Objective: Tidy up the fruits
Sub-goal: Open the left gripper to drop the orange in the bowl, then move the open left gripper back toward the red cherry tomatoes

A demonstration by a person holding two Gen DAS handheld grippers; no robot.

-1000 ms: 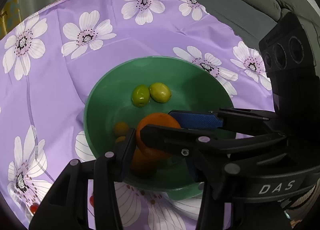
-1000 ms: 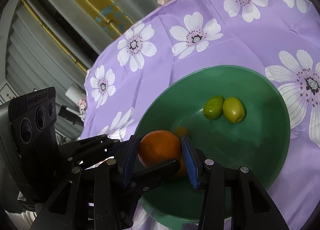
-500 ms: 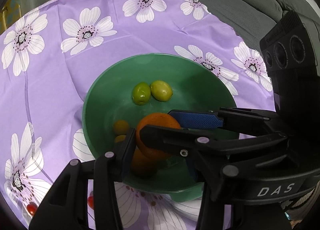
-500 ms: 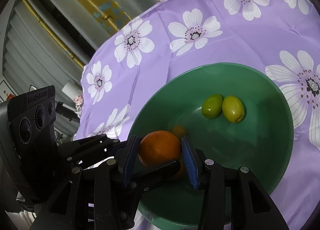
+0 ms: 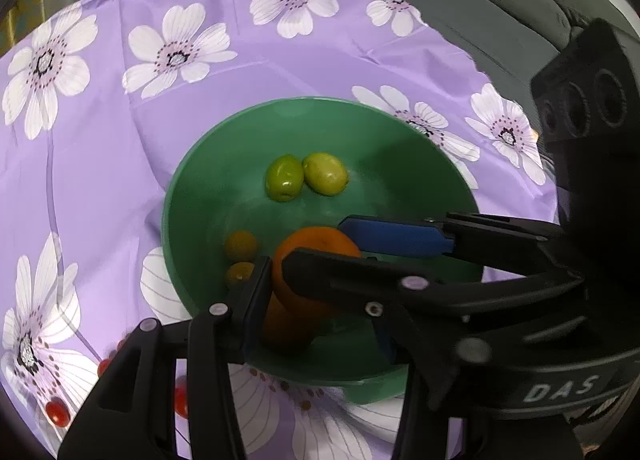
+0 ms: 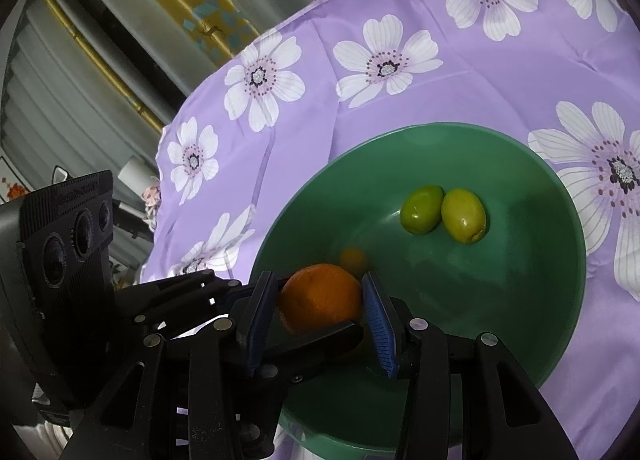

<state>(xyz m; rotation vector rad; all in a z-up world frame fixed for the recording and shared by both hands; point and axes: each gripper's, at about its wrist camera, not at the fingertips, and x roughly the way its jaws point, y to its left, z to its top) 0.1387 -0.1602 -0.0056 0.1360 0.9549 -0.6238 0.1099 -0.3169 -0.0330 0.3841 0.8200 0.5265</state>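
Presently we find both the left gripper (image 5: 316, 304) and right gripper (image 6: 320, 310) clamped on one orange (image 6: 320, 296) above the green bowl (image 6: 560, 300); uneven release could drop it onto the green fruits (image 6: 442, 215).

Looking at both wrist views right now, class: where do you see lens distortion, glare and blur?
Left wrist view: the fisheye bends the purple tablecloth and darkens the corners; glare spots sit on the two green fruits. Right wrist view: the green bowl stretches into an oval, and the small fruit behind the orange looks soft and blurred.
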